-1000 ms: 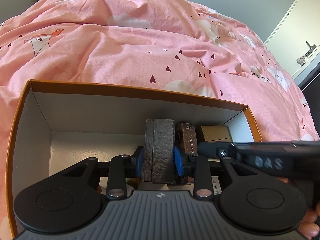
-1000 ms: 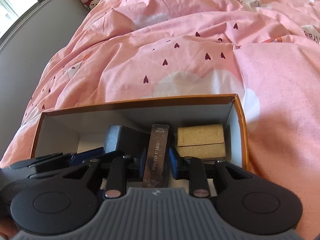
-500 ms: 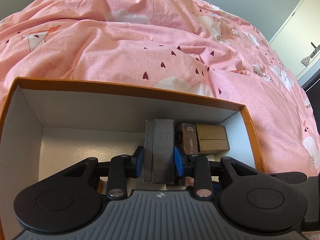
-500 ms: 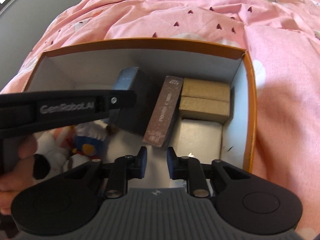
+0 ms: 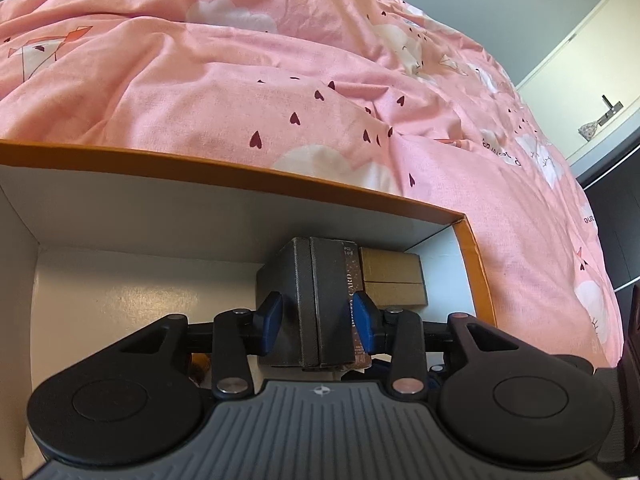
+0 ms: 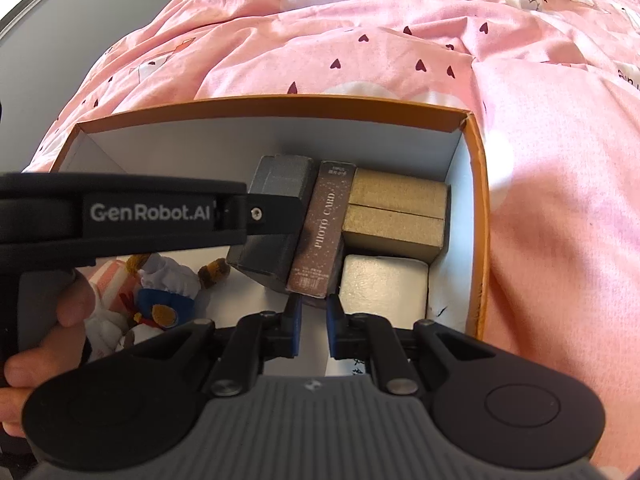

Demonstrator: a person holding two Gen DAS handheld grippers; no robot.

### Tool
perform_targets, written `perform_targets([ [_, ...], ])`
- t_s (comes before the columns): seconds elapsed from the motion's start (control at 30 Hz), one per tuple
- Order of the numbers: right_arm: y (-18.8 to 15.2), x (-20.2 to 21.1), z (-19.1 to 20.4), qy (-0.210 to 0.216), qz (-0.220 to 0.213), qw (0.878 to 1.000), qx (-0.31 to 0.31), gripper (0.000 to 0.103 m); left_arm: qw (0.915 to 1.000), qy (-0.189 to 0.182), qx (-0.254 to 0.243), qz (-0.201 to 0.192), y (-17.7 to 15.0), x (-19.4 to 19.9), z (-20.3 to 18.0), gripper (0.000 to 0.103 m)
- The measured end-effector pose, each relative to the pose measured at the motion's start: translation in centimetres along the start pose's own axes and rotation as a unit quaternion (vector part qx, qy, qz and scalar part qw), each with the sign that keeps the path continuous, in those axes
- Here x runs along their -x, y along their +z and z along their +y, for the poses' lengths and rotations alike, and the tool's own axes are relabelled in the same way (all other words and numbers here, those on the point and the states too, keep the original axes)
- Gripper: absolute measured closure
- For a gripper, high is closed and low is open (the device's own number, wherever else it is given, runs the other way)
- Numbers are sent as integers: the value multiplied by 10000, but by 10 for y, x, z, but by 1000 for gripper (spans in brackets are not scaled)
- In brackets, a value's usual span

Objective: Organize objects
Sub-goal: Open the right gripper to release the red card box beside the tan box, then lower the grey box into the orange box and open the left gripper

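L tool (image 5: 316, 322) opening round the dark box (image 5: 304, 300), pads just off. Lift straight out so card box (image 6: 322, 228) w/ it stays upright. R tool (image 6: 311, 322) closing, empty.

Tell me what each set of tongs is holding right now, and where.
Left tongs are opening, the dark box between them at its near end, apparently not gripped. Right tongs are closing on nothing.
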State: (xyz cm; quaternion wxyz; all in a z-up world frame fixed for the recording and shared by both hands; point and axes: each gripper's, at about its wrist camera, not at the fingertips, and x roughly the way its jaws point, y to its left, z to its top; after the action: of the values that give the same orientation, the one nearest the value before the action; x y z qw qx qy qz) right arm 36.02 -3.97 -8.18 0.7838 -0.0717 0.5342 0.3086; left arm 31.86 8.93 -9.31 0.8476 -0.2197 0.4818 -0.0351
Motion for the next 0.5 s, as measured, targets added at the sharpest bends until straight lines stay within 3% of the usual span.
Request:
perform_targets([
  [0.1,-1,3,2,-20,-63,10000,70,84,9998,35,-192,-74,-3,10,-2,53],
  [0.23,0,2,1,1,15,10000,43,87,9983,96,-574,-101,-9,27,-6,53],
  [0.37,-3,-1,2,15,55,10000,68,90,9959,70,-889,171,-19,32,-9,54],
  [0.5,-7,-3,5,-94,44,9998,188,94,9946,187,-993,220,-23,27,-8,63],
])
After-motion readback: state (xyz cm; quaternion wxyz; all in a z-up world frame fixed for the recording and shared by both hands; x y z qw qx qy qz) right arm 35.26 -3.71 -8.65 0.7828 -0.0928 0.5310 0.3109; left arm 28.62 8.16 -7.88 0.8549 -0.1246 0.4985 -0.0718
